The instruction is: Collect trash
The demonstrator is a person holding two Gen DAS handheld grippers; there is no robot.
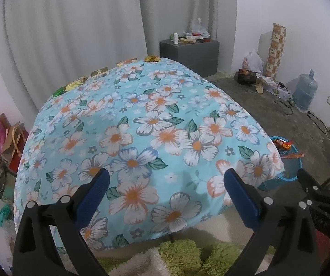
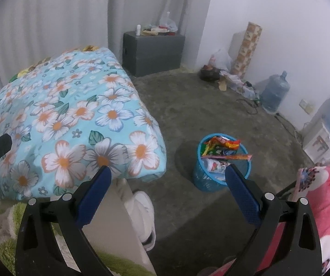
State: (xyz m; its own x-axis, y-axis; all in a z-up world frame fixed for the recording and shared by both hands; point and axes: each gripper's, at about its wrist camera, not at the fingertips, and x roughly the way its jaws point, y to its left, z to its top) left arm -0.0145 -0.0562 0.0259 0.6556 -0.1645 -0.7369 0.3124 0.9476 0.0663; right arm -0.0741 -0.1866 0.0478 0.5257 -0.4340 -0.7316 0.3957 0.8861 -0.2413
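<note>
Both grippers released, L (image 1: 167, 184) & R (image 2: 168, 181); wrappers (image 1: 100, 71) far ahead of L, bin (image 2: 220, 161) just ahead of R.

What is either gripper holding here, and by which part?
Nothing. The left gripper and right gripper are both open, with nothing between their fingers.
</note>
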